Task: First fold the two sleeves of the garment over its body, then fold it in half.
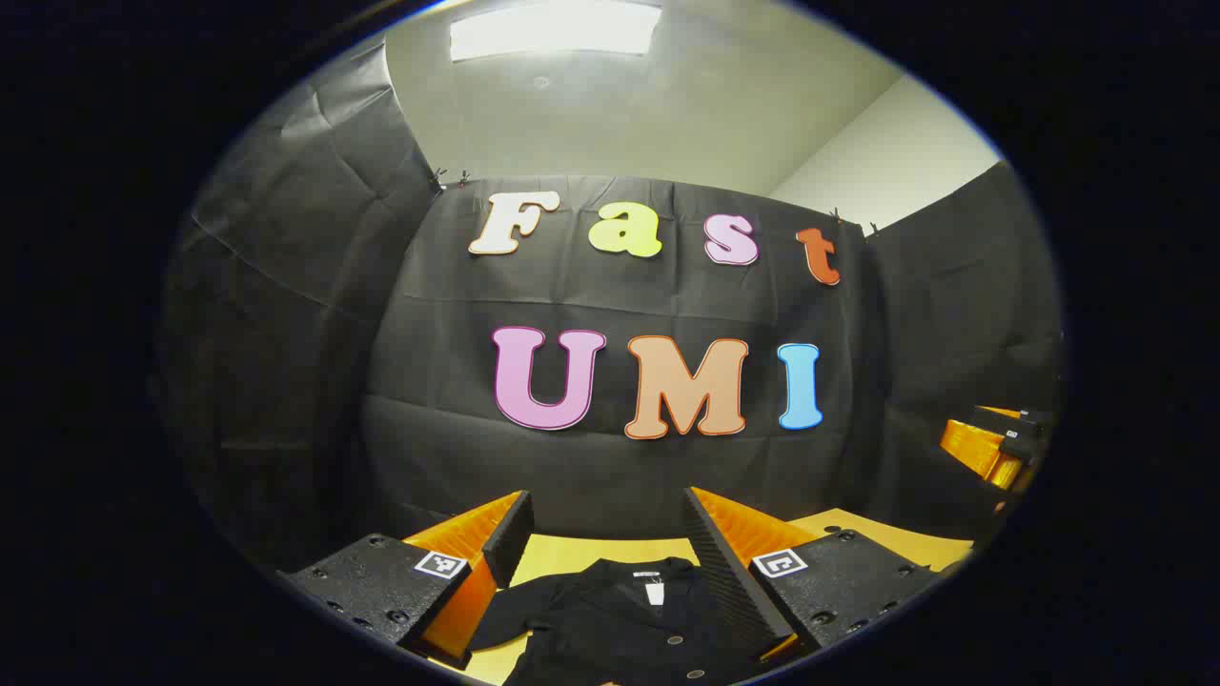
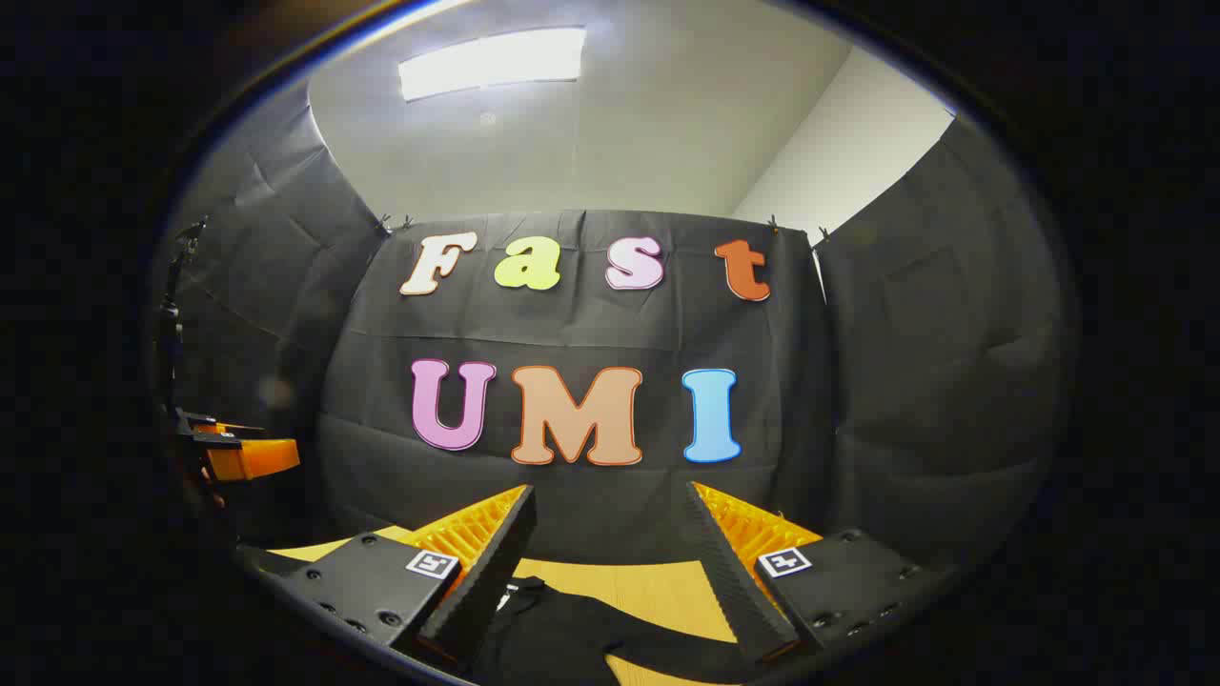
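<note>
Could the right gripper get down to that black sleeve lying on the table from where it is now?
Probably yes. The right gripper is open above the table, and the sleeve stretches between its fingers with nothing over it.

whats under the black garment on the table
The black garment lies flat on a yellow wooden table, which shows bare around it. Whatever sits directly beneath the fabric is covered. The left gripper is open above it.
</note>
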A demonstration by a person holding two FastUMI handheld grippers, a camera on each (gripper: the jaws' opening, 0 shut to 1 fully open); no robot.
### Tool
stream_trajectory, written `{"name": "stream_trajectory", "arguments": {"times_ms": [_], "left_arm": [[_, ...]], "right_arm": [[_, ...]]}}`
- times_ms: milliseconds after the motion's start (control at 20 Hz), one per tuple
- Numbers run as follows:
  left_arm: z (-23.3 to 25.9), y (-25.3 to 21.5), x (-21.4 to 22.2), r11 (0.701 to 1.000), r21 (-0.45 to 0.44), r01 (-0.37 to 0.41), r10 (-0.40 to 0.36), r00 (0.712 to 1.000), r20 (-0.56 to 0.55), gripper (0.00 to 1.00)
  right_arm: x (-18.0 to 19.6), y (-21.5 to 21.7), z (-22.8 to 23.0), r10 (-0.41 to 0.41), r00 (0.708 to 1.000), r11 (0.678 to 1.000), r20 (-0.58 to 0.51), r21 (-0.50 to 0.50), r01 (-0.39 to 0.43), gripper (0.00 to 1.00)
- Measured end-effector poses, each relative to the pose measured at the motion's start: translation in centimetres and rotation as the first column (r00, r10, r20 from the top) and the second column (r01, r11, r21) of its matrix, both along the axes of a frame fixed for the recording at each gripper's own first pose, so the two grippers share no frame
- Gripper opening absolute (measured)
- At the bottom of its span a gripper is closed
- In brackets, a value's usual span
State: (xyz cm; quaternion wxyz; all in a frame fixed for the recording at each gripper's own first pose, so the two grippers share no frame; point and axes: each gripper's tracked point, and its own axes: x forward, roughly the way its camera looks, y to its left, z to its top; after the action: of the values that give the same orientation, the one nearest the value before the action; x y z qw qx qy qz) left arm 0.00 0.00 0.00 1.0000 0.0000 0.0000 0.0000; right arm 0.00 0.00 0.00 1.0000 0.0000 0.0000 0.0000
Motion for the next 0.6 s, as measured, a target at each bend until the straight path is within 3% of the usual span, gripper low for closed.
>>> {"name": "stream_trajectory", "arguments": {"times_ms": [600], "left_arm": [[0.3,1.0,0.6,0.999,0.042,-0.019,0.019,1.0,-0.003,0.92]], "right_arm": [[0.4,-0.4,-0.6,-0.003,1.0,1.0,-0.012,0.014,0.003,0.98]]}}
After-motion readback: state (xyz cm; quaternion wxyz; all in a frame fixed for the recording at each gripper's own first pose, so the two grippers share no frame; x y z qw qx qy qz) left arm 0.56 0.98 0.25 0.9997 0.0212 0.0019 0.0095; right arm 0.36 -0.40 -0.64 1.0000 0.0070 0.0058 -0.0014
